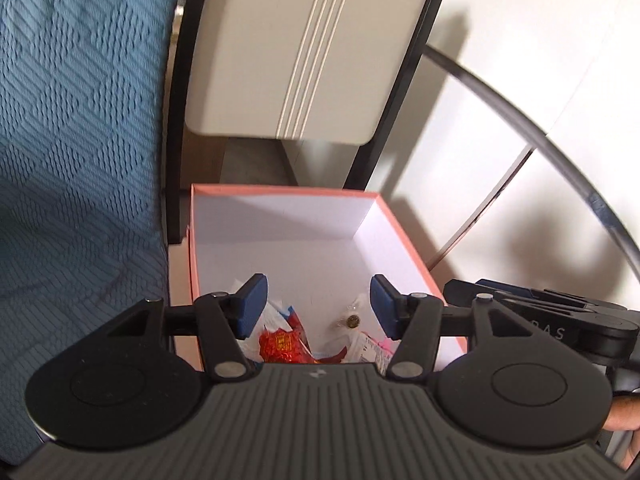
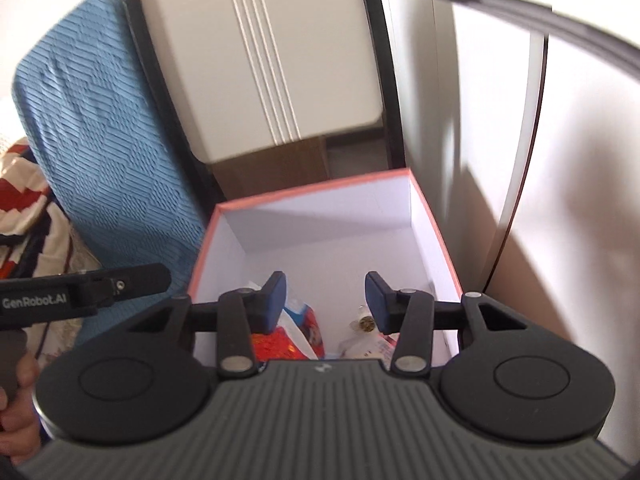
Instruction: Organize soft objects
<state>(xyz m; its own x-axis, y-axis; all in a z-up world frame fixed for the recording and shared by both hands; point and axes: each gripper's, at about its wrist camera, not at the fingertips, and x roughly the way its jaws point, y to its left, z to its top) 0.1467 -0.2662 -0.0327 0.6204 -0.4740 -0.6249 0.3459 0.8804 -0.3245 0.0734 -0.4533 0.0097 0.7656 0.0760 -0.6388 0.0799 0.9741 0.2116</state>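
Observation:
A pink-rimmed cardboard box [image 1: 280,191] with white inner walls stands below both grippers; it also shows in the right wrist view [image 2: 320,192]. Inside lie soft packets: a red foil snack pack [image 1: 282,344], a clear wrapped candy [image 1: 352,321] and white printed wrappers [image 1: 372,350]. In the right wrist view I see the red pack [image 2: 280,346], a blue-red packet [image 2: 306,320] and the candy [image 2: 366,323]. My left gripper [image 1: 318,306] is open and empty over the box's near end. My right gripper [image 2: 326,300] is open and empty over the same end.
A blue textured cushion [image 1: 72,120] lies left of the box. A beige chair back [image 1: 296,48] with a black frame stands behind it. A white wall [image 1: 520,80] is at the right. A red-and-cream patterned cloth [image 2: 28,200] lies far left.

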